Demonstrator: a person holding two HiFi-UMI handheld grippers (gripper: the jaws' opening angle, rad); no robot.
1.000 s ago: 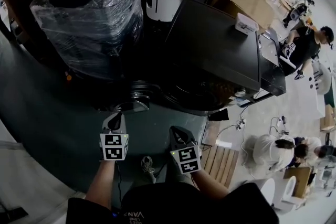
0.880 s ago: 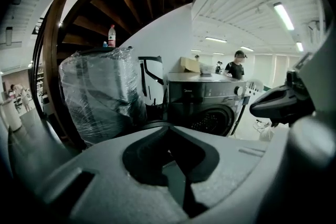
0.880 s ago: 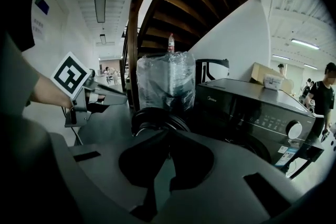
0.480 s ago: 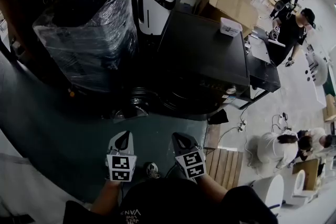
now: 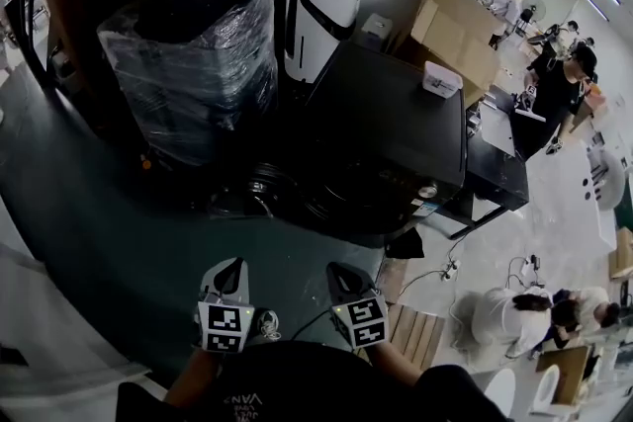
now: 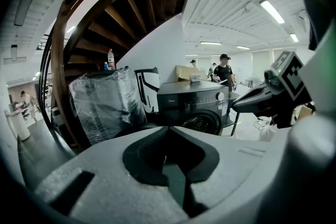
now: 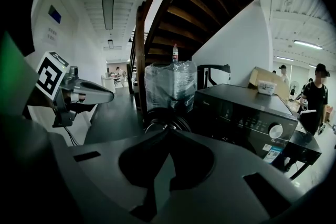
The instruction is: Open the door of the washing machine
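Both the left hand-held gripper (image 5: 228,270) and the right hand-held gripper (image 5: 342,274), jaws shut on nothing, have pulled back and up from the black washing machine (image 5: 396,128), whose round door (image 5: 265,185) already stands swung out leftward, so the task looks finished.

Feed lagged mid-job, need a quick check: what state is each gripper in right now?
Left gripper: jaws shut, holding nothing.
Right gripper: jaws shut, holding nothing.

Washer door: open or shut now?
Open. The round door stands swung out from the washing machine front, leaving the drum opening exposed.
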